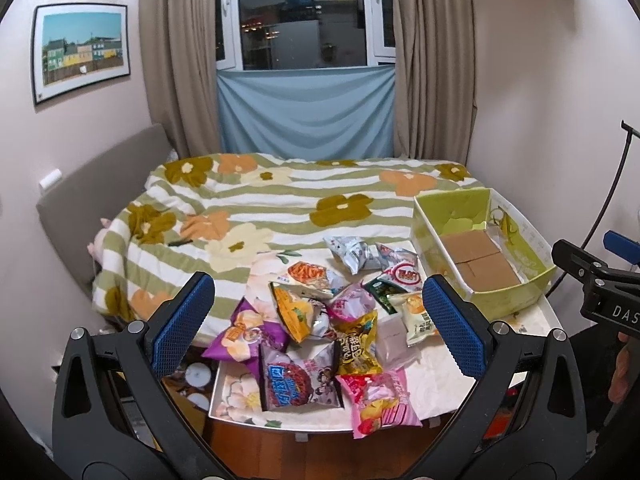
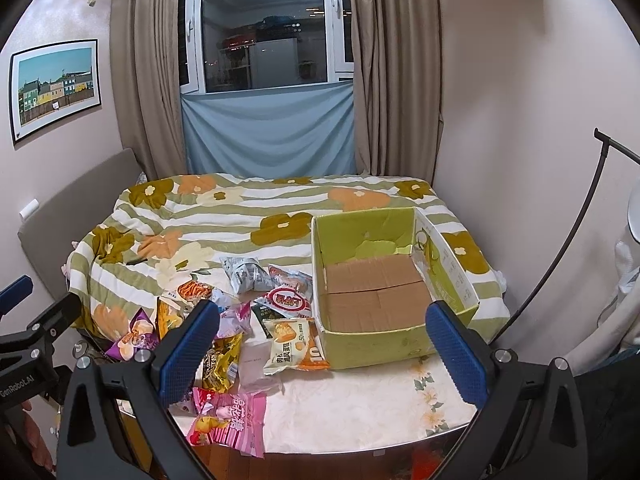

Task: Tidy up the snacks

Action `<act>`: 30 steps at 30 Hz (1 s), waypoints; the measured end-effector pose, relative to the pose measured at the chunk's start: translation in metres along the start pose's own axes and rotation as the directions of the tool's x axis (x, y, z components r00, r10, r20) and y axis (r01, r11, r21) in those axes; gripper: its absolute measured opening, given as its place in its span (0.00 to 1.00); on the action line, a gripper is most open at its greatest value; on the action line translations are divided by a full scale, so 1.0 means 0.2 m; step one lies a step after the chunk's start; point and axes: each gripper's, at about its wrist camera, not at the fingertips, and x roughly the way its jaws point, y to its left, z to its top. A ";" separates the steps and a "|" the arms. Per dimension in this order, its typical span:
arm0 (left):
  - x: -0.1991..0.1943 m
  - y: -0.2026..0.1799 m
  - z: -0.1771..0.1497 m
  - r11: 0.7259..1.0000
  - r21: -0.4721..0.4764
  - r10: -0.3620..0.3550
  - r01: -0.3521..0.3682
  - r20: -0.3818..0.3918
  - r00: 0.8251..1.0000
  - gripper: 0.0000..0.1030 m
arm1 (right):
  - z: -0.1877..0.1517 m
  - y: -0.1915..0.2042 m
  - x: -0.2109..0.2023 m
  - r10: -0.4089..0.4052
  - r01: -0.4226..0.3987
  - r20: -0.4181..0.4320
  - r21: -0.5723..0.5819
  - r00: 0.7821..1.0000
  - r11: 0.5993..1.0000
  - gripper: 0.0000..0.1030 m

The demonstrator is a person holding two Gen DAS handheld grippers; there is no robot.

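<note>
**What I can't make out from here**

My left gripper's (image 1: 318,322) blue pads (image 1: 182,322) cover the near-left corner of the table (image 1: 440,376), and one purple snack packet (image 1: 240,336) is partly tucked behind them. In the right wrist view, my right gripper's (image 2: 320,350) left pad (image 2: 188,350) hides most of the yellow packet (image 2: 222,360) and the packets behind it. The snack pile (image 1: 332,320) overlaps itself, so the lower packets show only as corners, and the small print is unreadable. The green box's (image 2: 376,344) near wall hides its front floor strip. My right gripper (image 1: 596,280) is cut off at the left view's edge. The framed picture's (image 1: 82,52) details are too small.
</note>
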 end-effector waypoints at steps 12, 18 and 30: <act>0.00 0.01 0.00 1.000 -0.008 -0.006 0.006 -0.008 1.000 1.00 | 0.00 -0.01 0.00 -0.001 0.001 0.000 -0.001 1.000 1.000 1.00; 0.01 0.01 0.00 1.000 -0.008 -0.007 0.007 -0.009 1.000 1.00 | 0.01 0.00 0.00 -0.002 0.002 -0.001 0.000 1.000 1.000 1.00; 0.01 0.01 -0.01 1.000 -0.013 -0.012 0.011 -0.011 1.000 1.00 | 0.00 0.00 0.00 -0.001 0.001 0.000 -0.001 1.000 1.000 1.00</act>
